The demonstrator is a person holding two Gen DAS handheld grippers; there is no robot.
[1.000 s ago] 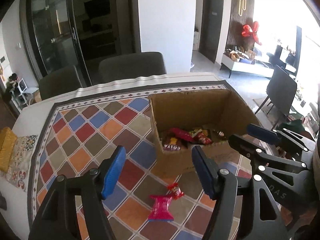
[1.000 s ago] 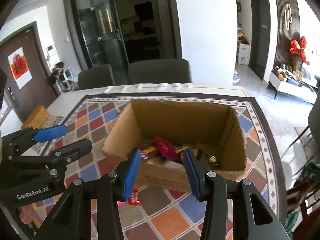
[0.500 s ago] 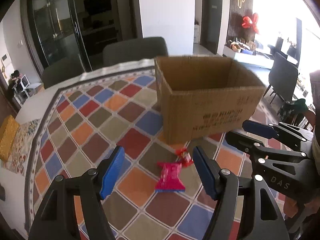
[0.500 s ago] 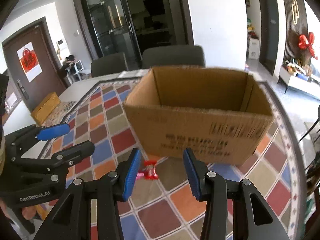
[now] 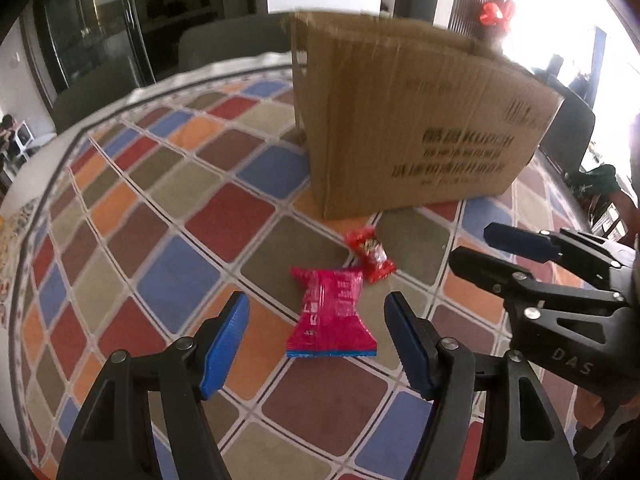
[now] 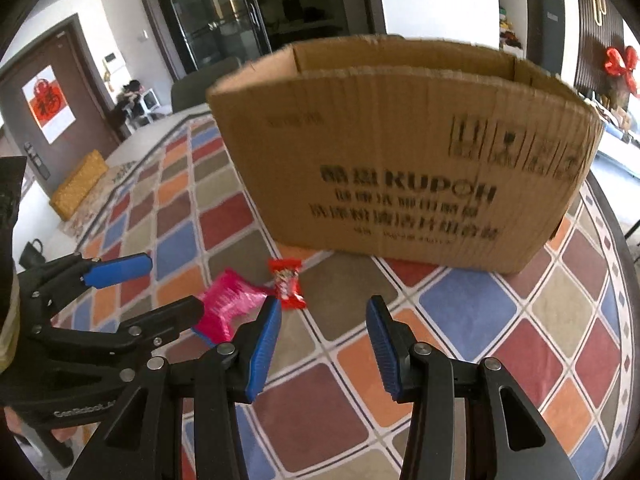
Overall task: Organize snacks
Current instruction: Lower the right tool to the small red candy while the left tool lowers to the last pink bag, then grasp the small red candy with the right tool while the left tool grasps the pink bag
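A pink snack packet lies flat on the chequered tablecloth, with a small red candy touching its far corner. My left gripper hangs just above the packet, which shows between its blue pads; the jaws are closing and the pads do not touch it. The brown cardboard box stands behind both snacks; its inside is hidden. My right gripper is open and empty, to the right of the red candy and pink packet, in front of the box. The left gripper shows at the left there.
The chequered tablecloth covers the table. Grey chairs stand behind the far edge. A yellow woven pad lies at the far left of the table. Open cloth stretches left of the box.
Both grippers have come down toward the table. The box's inside with its snacks has dropped out of sight, and the pink packet and red candy now sit close under the left gripper.
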